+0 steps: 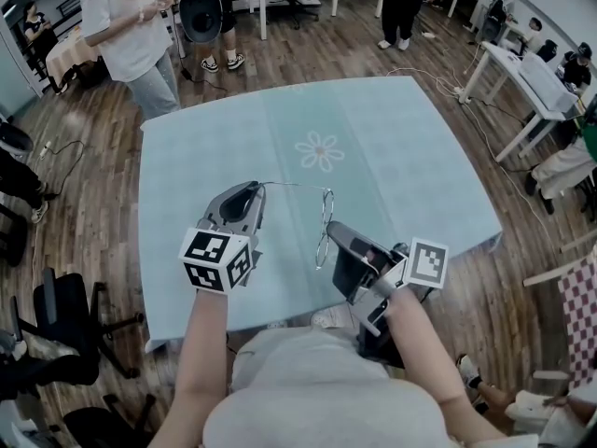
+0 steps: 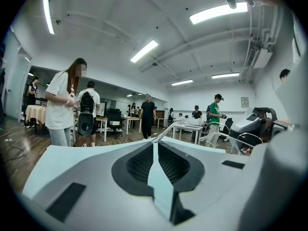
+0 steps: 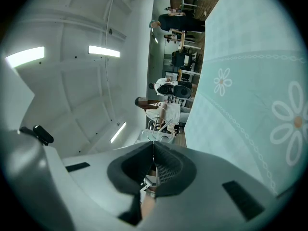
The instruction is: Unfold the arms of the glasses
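Observation:
Thin wire-framed glasses hang in the air above the pale teal tablecloth, held between both grippers. My left gripper is shut on the tip of one arm, which runs straight out to the right towards the lenses. In the left gripper view that arm leaves the shut jaws and leads to the rims. My right gripper is shut on the front frame at the lower lens rim. The right gripper view shows its pads closed, with wire just past the tips.
The cloth carries a white flower print. Several people stand beyond the table's far side. A black office chair stands at the left, white desks at the right. Cables lie on the wooden floor.

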### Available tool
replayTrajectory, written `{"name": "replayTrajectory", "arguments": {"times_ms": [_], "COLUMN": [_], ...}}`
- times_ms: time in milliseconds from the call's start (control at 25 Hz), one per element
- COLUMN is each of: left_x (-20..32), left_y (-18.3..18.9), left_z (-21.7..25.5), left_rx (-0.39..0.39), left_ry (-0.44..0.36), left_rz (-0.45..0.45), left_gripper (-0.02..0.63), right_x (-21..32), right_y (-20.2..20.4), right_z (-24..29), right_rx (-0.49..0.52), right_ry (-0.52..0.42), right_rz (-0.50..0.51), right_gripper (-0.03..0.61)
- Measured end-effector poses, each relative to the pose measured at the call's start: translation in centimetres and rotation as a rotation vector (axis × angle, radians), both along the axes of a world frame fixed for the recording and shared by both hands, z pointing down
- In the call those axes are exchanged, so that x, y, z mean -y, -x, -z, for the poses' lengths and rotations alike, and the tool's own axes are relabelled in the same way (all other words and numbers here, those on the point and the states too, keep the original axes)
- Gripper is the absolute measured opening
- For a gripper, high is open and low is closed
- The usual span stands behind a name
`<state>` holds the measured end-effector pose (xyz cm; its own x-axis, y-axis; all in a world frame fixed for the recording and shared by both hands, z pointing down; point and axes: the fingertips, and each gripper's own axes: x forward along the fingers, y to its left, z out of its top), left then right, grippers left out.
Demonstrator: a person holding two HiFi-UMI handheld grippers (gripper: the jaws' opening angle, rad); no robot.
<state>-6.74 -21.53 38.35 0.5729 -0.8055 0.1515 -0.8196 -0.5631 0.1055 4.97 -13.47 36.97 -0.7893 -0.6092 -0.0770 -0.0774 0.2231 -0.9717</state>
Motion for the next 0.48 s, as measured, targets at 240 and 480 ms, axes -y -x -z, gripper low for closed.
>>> {"name": "replayTrajectory", "arguments": {"times_ms": [240, 480], "left_x": [-0.6, -1.2], "left_y": [-0.2, -0.7], "left_z": [-0.3, -0.8], "left_rx": [-0.002, 0.016], "left_ry": [0.003, -0.001], "left_rz": [-0.01, -0.062], "left_gripper": [0.025, 0.115], "right_x": [0.3, 0.3], "right_y": [-0.6, -0.3], "right_z": [0.5, 1.0], "right_rx": [0.003, 0.015], "right_ry": [-0.01, -0.018], "right_rz": [-0.017, -0.011], "right_gripper": [0.012, 0.012]}}
